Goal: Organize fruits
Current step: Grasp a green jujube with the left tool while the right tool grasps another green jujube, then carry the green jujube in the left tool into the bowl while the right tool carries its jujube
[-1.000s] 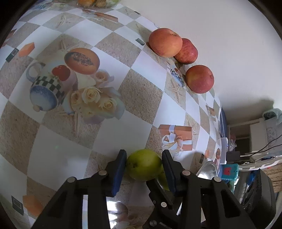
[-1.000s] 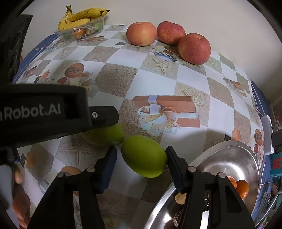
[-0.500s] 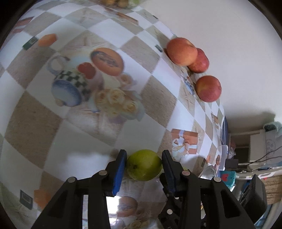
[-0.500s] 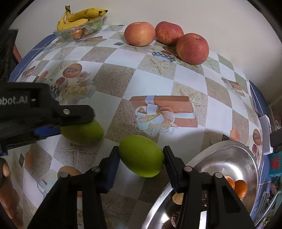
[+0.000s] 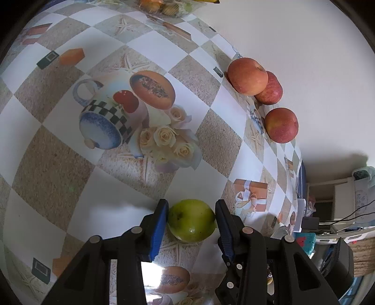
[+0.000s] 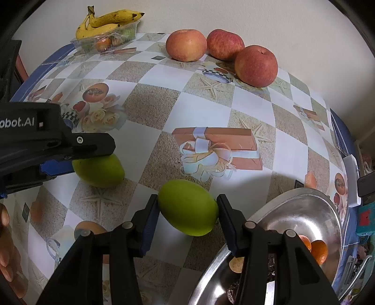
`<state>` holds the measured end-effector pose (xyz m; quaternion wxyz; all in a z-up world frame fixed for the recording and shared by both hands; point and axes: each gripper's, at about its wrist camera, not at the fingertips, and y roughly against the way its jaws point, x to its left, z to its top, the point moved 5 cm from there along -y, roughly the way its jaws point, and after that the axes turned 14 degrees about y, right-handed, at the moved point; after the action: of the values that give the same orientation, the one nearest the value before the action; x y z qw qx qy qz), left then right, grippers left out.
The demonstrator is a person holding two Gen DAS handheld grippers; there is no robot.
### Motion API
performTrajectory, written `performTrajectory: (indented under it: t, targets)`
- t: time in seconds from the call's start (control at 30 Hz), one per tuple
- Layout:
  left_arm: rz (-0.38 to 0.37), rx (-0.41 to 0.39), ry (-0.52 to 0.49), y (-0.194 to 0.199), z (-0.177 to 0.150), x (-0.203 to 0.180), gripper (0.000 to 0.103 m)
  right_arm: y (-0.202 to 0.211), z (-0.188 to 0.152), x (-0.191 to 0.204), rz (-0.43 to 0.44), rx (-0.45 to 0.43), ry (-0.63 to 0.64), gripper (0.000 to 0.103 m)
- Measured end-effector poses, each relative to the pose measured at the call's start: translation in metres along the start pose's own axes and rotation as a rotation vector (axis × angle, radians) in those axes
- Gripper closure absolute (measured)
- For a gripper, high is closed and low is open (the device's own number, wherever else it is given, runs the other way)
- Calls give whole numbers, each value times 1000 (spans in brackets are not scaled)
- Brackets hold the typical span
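My left gripper [image 5: 191,219] is shut on a green apple [image 5: 191,220], held just above the patterned tablecloth; it also shows in the right wrist view [image 6: 98,170] under the left gripper's finger. My right gripper [image 6: 187,214] is shut on a second green fruit [image 6: 187,207] near the table's front. Three red apples [image 6: 256,65] sit in a row along the far wall and also show in the left wrist view [image 5: 281,125].
A silver bowl [image 6: 311,211] with oranges [image 6: 318,251] stands at the front right. A clear tray [image 6: 110,38] with bananas [image 6: 110,21] sits at the far left corner. The white wall runs behind the table. Shelves and cables lie off the right edge.
The left gripper has carried its green apple leftward, away from the right one. The right gripper has closed in on its green fruit and barely moved.
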<state>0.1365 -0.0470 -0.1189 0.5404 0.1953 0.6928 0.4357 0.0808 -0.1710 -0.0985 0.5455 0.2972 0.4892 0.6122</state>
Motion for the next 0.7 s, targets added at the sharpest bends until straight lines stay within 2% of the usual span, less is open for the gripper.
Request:
performTrajectory:
  t: [0.33,0.47,0.7]
  targets:
    - [-19,18,30,1,0,4,60,2,0,-1,16,1,-19,52]
    - [-54,32,54,4,0,5,60,10,3,-3,46,-30,-53,52]
    - [-102,20,37,18,-4,-7,60,29,7,-6,61,-78,-86,52]
